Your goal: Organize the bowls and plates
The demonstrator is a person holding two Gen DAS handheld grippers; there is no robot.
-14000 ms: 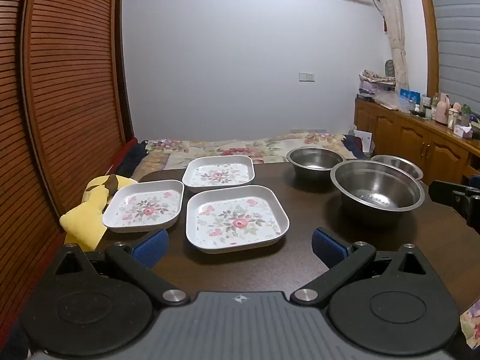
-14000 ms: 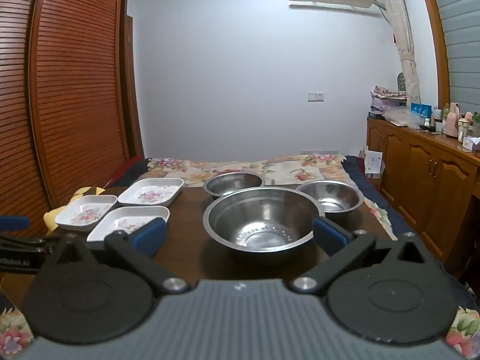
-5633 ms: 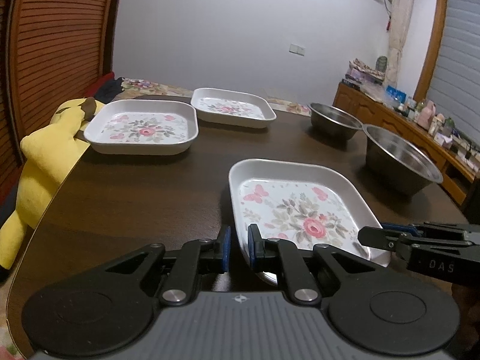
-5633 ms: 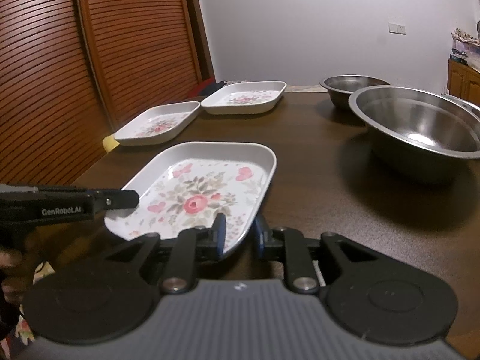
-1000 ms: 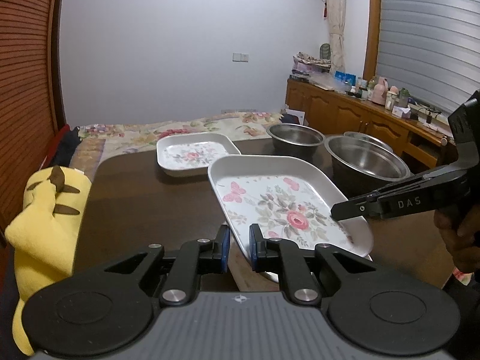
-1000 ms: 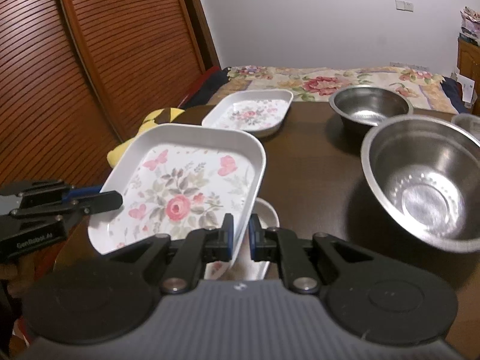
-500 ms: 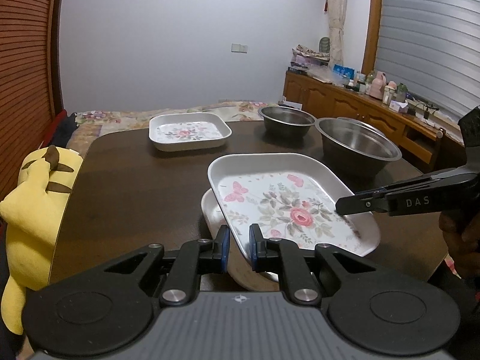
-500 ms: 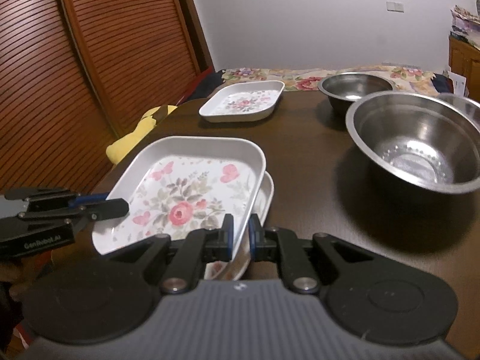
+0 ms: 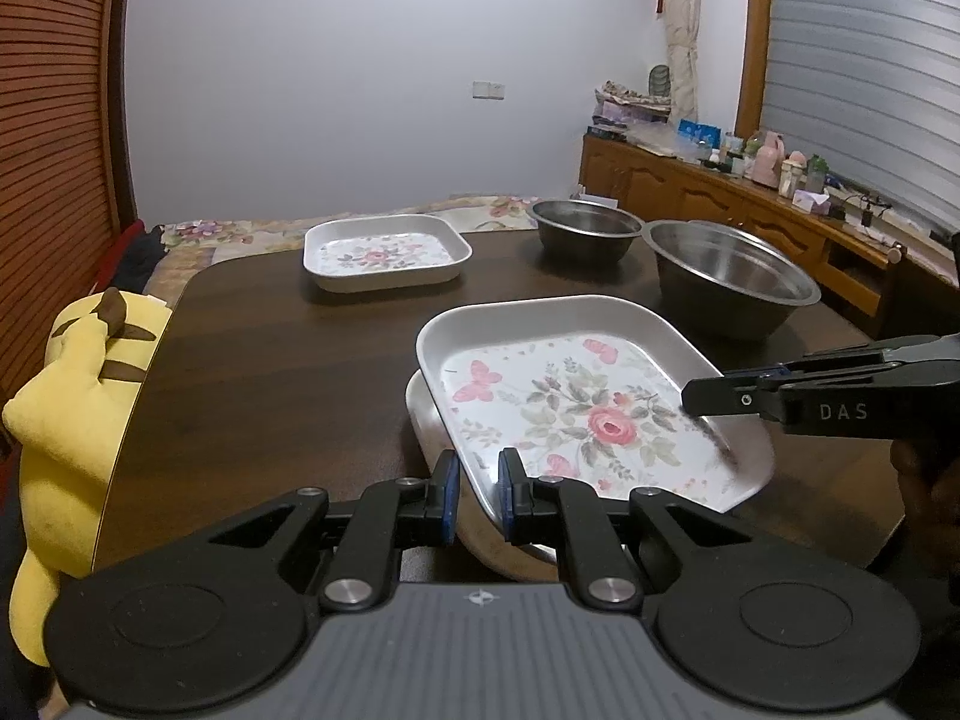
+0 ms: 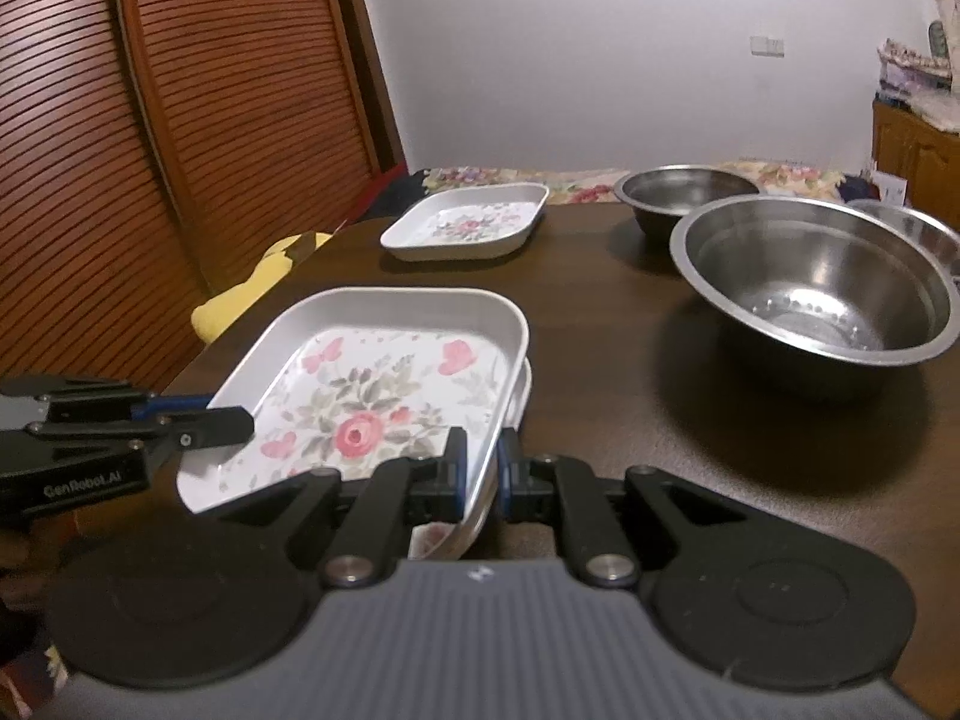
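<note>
Left wrist view first: your left gripper (image 9: 477,495) has its jaws pinched on the near rim of the floral plate (image 9: 576,402), a white, square, rounded-corner dish printed with a pink rose and butterflies. It sits over a second plate (image 9: 423,420), of which only a white edge shows on the left; whether the two touch is not clear. Your right gripper (image 9: 708,396) reaches in from the right, its jaws closed on the plate's far right rim. Another floral plate (image 9: 384,255) rests farther back on the table (image 9: 270,372), with a small steel bowl (image 9: 585,231) and a large steel bowl (image 9: 729,288) to its right. A yellow plush toy (image 9: 66,408) leans at the table's left edge, partly cut off.

Right wrist view: your right gripper (image 10: 480,468) clamps the near right rim of the same floral plate (image 10: 384,396), which tilts slightly, and the lower plate (image 10: 522,396) peeks out beneath as a thin rim. Your left gripper (image 10: 222,423) holds the left rim, its blue pads partly hidden. The back plate (image 10: 468,222), small bowl (image 10: 684,195) and large bowl (image 10: 816,288) stand apart on the table (image 10: 630,396). A third bowl (image 10: 933,228) is mostly hidden behind the large one.
</note>
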